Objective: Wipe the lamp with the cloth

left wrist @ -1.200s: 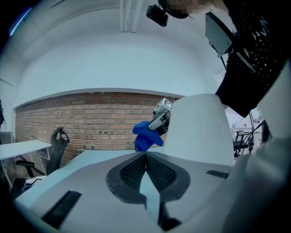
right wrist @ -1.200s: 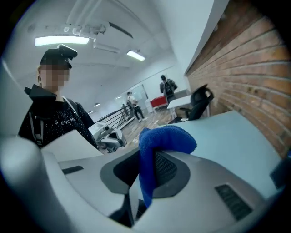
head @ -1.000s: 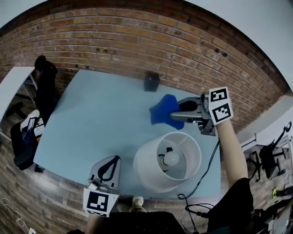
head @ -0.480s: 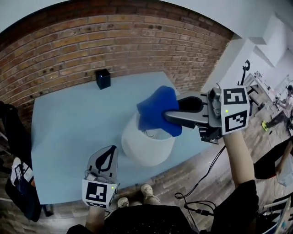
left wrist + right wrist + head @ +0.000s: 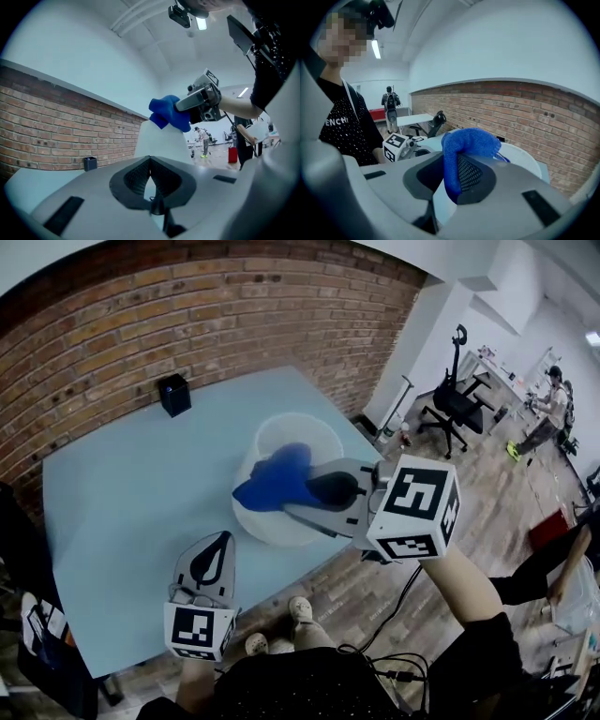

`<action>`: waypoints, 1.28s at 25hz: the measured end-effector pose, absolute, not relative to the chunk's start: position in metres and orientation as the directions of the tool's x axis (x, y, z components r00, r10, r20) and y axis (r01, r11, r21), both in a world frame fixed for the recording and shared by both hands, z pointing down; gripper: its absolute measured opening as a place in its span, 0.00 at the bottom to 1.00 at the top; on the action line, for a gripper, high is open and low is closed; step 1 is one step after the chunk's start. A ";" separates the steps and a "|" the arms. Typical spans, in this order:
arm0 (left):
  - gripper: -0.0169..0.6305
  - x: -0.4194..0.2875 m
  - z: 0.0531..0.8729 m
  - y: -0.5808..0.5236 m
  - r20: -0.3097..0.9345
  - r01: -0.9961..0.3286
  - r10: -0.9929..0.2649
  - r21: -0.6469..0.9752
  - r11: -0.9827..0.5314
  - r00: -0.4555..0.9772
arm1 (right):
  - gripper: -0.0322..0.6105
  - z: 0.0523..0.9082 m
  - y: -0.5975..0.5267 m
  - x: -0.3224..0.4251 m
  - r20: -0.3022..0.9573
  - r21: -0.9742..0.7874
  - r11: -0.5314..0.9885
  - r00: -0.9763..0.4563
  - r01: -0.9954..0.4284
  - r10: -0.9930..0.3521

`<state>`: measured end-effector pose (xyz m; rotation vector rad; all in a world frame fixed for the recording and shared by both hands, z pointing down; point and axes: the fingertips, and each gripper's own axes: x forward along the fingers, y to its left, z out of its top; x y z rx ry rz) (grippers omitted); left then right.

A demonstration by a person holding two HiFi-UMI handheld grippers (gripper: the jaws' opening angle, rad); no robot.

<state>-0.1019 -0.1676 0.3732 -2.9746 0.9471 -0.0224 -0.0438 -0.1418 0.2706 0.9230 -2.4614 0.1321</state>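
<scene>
The white lamp shade (image 5: 281, 526) stands on the pale blue table (image 5: 131, 484), near its right front edge. My right gripper (image 5: 298, 493) is shut on the blue cloth (image 5: 270, 482) and holds it on the shade's top rim. The left gripper view shows the cloth (image 5: 169, 112) resting on top of the shade (image 5: 159, 140). In the right gripper view the cloth (image 5: 466, 143) hangs between the jaws, with the shade (image 5: 520, 157) behind it. My left gripper (image 5: 222, 542) is shut and holds nothing. It hovers at the table's front, left of the lamp.
A small black box (image 5: 174, 395) stands at the table's far edge by the brick wall. Right of the table are an office chair (image 5: 457, 399) and a person (image 5: 553, 409) farther back. A black cable (image 5: 394, 652) lies on the wooden floor.
My right gripper lifted the cloth from the table behind the lamp and brought it onto the shade's top. The head view swung right. The left gripper stayed near the front edge.
</scene>
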 end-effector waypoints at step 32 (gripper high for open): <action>0.04 -0.139 0.416 -0.153 0.063 -0.640 -0.638 0.048 -0.767 0.768 | 0.14 0.470 -0.102 -0.074 0.400 -0.216 0.586 -0.619 -0.781 -0.676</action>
